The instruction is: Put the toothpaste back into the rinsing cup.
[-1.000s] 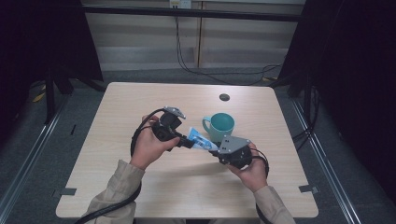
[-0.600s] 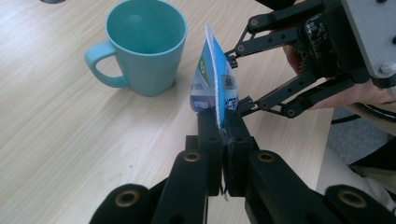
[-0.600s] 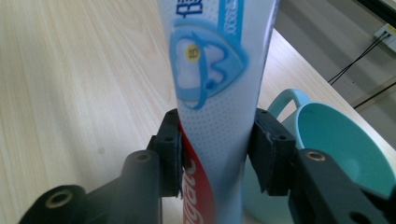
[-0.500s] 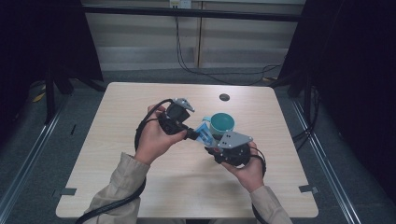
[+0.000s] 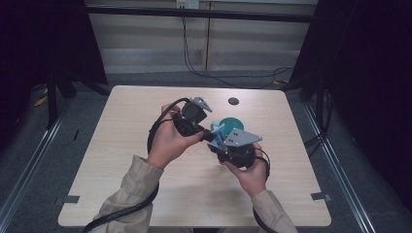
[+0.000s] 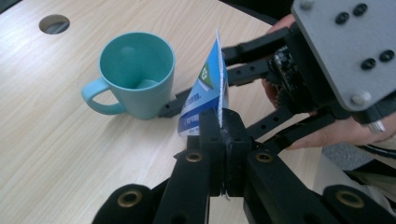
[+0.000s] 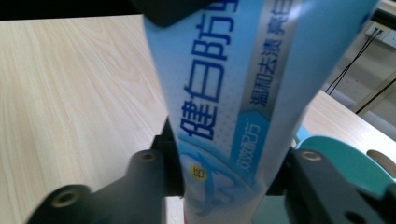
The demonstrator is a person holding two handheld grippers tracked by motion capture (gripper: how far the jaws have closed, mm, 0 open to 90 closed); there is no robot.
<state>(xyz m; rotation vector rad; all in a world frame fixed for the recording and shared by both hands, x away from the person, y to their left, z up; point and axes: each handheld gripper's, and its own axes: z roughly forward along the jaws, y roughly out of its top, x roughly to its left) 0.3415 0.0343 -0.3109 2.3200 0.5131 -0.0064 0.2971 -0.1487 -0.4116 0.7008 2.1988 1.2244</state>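
Both grippers (image 5: 210,136) (image 5: 221,141) pinch tube (image 6: 205,91) beside mug (image 6: 135,74).

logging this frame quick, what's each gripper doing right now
Left gripper: shut on the crimped end of the toothpaste tube.
Right gripper: jaws on either side of the same tube, apparently shut on it, beside the teal mug.

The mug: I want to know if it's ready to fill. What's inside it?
In the left gripper view the mug looks empty: bare teal walls and part of the floor show. Its near rim hides the rest.
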